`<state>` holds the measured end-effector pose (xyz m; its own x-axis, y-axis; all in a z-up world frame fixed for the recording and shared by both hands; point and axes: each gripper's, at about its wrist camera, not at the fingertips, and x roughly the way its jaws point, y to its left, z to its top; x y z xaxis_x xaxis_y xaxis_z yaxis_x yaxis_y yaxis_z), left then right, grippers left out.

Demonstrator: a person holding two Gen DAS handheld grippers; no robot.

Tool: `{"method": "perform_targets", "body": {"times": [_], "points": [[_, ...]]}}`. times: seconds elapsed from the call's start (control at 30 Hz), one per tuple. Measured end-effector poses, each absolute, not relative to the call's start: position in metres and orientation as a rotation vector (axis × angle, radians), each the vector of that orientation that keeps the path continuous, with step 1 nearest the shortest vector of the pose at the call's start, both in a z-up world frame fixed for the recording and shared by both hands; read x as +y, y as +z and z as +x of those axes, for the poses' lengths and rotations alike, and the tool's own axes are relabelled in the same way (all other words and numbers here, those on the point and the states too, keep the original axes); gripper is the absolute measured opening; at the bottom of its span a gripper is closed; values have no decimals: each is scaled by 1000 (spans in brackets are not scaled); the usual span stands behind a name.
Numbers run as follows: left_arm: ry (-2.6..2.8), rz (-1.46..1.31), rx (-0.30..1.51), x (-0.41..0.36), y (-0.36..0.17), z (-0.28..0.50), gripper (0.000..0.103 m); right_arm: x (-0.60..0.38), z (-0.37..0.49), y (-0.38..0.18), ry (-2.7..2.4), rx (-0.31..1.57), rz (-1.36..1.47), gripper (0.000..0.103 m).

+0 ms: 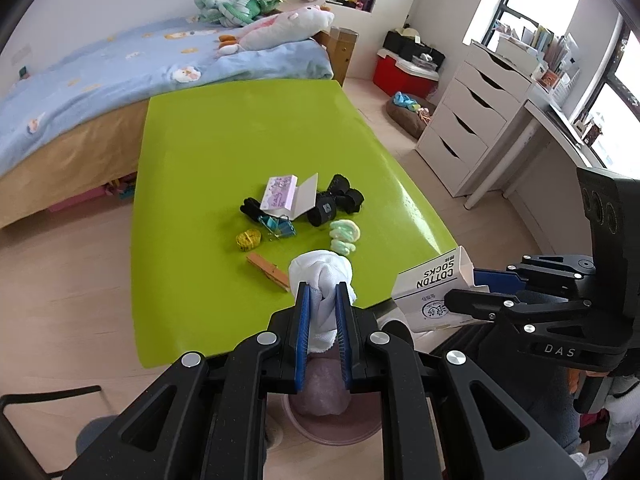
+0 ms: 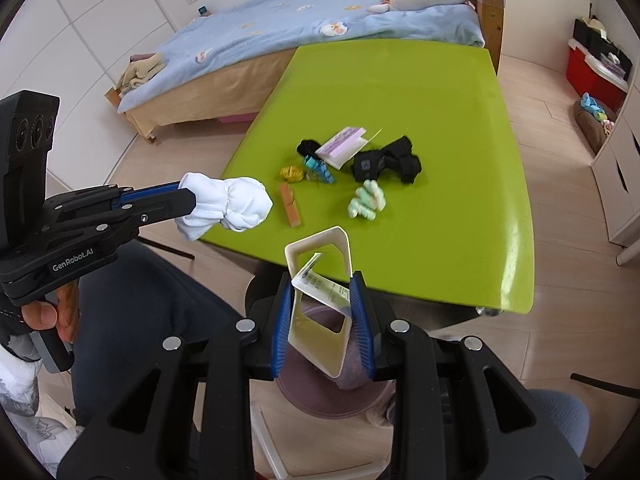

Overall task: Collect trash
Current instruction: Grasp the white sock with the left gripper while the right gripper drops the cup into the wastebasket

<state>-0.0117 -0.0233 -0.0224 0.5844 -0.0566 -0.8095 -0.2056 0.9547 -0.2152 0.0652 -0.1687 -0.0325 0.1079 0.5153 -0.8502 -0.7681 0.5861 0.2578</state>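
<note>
- A white sock bundle point(image 1: 322, 280) sits pinched between the blue pads of the left gripper point(image 1: 323, 292), held above the near edge of the lime-green table point(image 1: 248, 128).
- To its right, the right gripper point(image 2: 323, 284) clamps an empty white "COTTON SOCKS" box point(image 1: 430, 284), off the table's near edge.
- Only the right wrist view shows the box's open end and cut-out window point(image 2: 320, 312); only the left wrist view shows its printed label.
- Both jaws stand narrowed onto their loads, over a pinkish bin point(image 2: 304, 392) on the floor.
- A wooden clothespin point(image 1: 269, 271), pale green foam pieces point(image 1: 344, 236) and black straps point(image 1: 340, 200) lie mid-table.
</note>
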Motion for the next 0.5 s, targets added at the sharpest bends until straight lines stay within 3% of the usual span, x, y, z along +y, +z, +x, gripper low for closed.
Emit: {"method": "perform_targets", "body": {"times": [0.3,0.4,0.47,0.5], "points": [[52,-314,981,-42,-37,-42,13,-179,40,-58,988,1188,-295,29],[42,-318,996,-45,-43,-47,13,-179,36,-65,998,1210,-292,45],[38,-318,1003,-46,-45,-48,12,-181,35,-66,991,1212,-289,69],[36,-317,1005,-47,-45,-49,13,-182,35,-66,985,1212,-289,73]]}}
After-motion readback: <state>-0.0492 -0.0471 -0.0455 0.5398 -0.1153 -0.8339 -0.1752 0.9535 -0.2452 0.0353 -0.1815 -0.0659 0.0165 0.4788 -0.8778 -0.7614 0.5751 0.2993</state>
